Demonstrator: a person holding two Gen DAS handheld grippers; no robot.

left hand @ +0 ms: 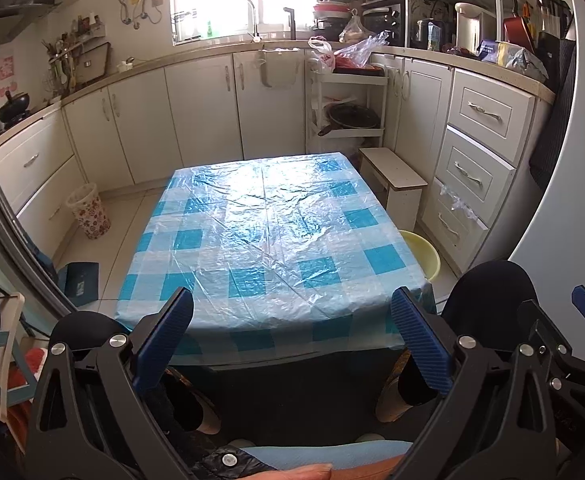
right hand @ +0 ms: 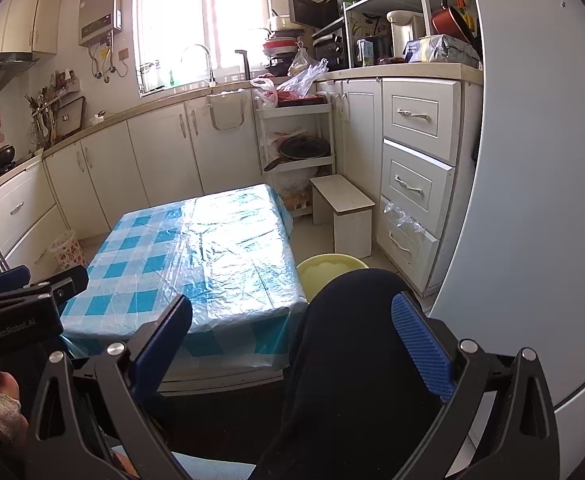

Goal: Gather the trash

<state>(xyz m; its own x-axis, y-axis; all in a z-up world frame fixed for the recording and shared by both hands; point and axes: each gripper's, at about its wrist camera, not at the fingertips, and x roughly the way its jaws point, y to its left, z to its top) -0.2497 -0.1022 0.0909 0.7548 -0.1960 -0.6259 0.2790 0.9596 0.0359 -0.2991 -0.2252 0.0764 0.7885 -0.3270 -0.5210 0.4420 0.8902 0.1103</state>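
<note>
Left gripper (left hand: 292, 334) and right gripper (right hand: 292, 340), fingers wide and holding nothing, hang before the near edge of the blue-checked, plastic-covered table (left hand: 268, 224); floral wastebasket (left hand: 88, 210) on floor left, yellow basin (right hand: 330, 270) beside its right edge.

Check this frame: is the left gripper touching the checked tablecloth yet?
Apart. In the left wrist view the left gripper is wide open with nothing between its fingers, held short of the table's near edge; the tablecloth lies beyond and lower, above the person's knees.
</note>
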